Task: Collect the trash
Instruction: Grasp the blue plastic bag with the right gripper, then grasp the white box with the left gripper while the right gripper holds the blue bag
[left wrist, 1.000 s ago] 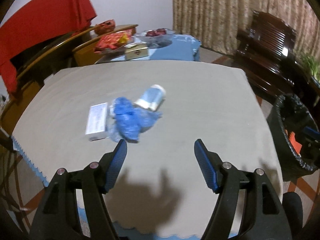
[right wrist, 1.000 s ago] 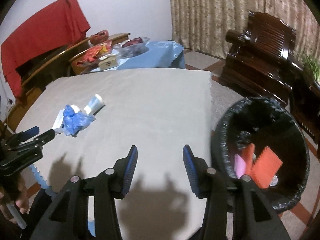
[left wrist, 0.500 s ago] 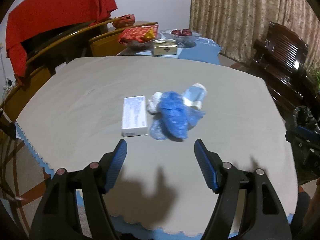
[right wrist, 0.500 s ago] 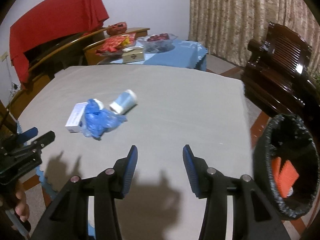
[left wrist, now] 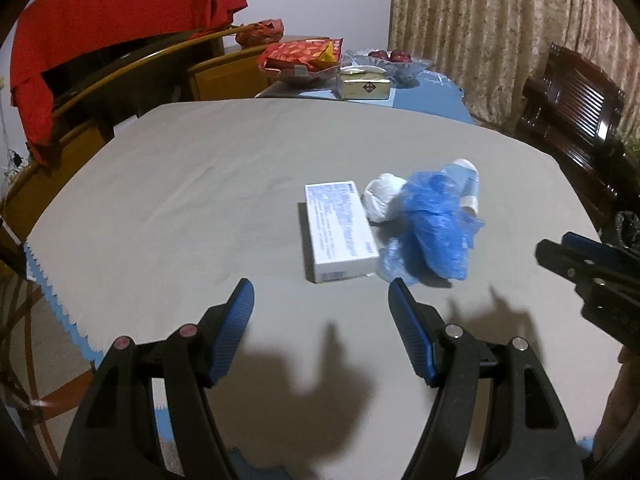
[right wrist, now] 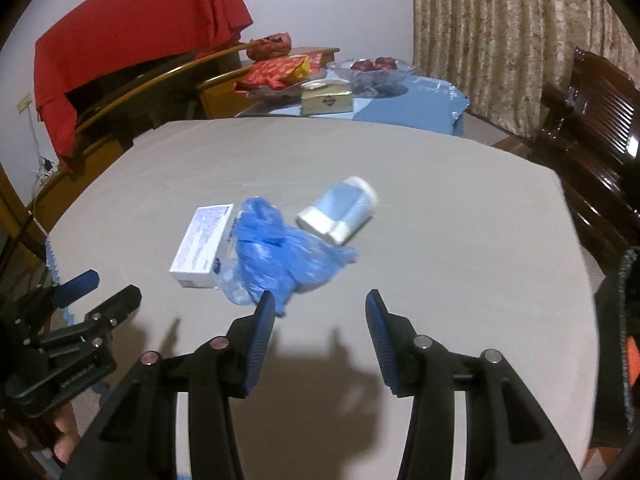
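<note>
On the grey tablecloth (left wrist: 200,184) lies a small heap of trash: a white printed box (left wrist: 338,230) (right wrist: 202,244), a crumpled blue plastic bag (left wrist: 434,226) (right wrist: 280,256), a white paper wad (left wrist: 382,196) and a pale blue paper cup on its side (left wrist: 464,182) (right wrist: 340,210). My left gripper (left wrist: 322,292) is open and empty, just short of the box. My right gripper (right wrist: 320,306) is open and empty too, with its left fingertip (right wrist: 266,304) overlapping the bag's near edge in the right wrist view. The black trash bin (right wrist: 618,320) shows at the right edge.
A second table (left wrist: 432,100) behind carries a red snack bag (left wrist: 304,54), a tan box (left wrist: 364,88) and a glass bowl of fruit (left wrist: 390,58). Dark wooden chairs (right wrist: 592,120) stand at the right, wooden chairs with a red cloth (left wrist: 100,16) at the back left.
Both grippers have swept left across the table and come closer to the trash heap. The bin has slid almost out of both views. Neither gripper's opening has changed.
</note>
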`<state>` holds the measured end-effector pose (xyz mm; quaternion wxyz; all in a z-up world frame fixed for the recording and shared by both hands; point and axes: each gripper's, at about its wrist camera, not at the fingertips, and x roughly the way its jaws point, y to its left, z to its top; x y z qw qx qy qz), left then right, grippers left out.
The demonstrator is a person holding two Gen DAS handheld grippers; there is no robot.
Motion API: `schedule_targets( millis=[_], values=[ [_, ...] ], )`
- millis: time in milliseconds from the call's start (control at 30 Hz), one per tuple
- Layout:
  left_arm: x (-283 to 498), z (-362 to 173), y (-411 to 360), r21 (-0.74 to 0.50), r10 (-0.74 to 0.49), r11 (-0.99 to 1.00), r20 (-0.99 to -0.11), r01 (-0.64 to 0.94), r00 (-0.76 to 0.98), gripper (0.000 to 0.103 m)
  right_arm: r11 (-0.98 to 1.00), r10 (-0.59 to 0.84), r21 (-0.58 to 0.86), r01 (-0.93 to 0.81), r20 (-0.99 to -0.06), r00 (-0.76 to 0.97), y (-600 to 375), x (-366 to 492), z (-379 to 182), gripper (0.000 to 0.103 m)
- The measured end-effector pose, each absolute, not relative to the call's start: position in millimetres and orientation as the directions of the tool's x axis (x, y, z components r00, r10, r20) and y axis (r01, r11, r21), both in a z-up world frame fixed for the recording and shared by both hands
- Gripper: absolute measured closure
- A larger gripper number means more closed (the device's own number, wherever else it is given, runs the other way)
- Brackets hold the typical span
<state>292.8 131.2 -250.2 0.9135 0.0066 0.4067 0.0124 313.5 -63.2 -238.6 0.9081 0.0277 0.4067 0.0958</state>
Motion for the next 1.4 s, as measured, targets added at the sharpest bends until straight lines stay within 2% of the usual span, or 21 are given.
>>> schedule_targets(
  millis=[533, 600, 667, 733, 1033, 1333, 1400],
  values=[
    [326, -287, 178, -0.017, -0.022, 1.000, -0.756, 0.015, 0.654, 0.035, 0.981, 0.190, 0.122, -0.150, -0.753, 0.630, -2, 362, -284, 0.052],
    [329, -290, 177, -0.019, -0.030, 1.000, -0.760, 0.024, 0.649, 0.035, 0.980, 0.195, 0.127, -0.153, -0.765, 0.614, -2, 368, -289, 0.071],
    [332, -291, 173, -0.028, -0.042, 0.999, -0.761, 0.032, 0.648, 0.035, 0.979, 0.201, 0.134, -0.153, -0.760, 0.618, -6, 368, -288, 0.079],
    [332, -291, 168, -0.038, -0.057, 0.998, -0.759, 0.044, 0.649, 0.035, 0.978, 0.206, 0.138, -0.156, -0.755, 0.622, -11, 366, -285, 0.082],
    [350, -299, 128, -0.039, -0.078, 0.996, -0.769, 0.075, 0.634, 0.033, 0.978, 0.206, 0.166, -0.124, -0.726, 0.656, -46, 354, -264, 0.083],
    [370, -317, 113, -0.019, -0.052, 0.998, -0.800, 0.061, 0.597, 0.033, 0.978, 0.204, 0.180, -0.103, -0.741, 0.640, -62, 360, -276, 0.083],
    [372, -319, 114, -0.018, -0.047, 0.998, -0.805, 0.054, 0.591, 0.040, 0.978, 0.206, 0.182, -0.105, -0.741, 0.639, -63, 361, -277, 0.083]
  ],
)
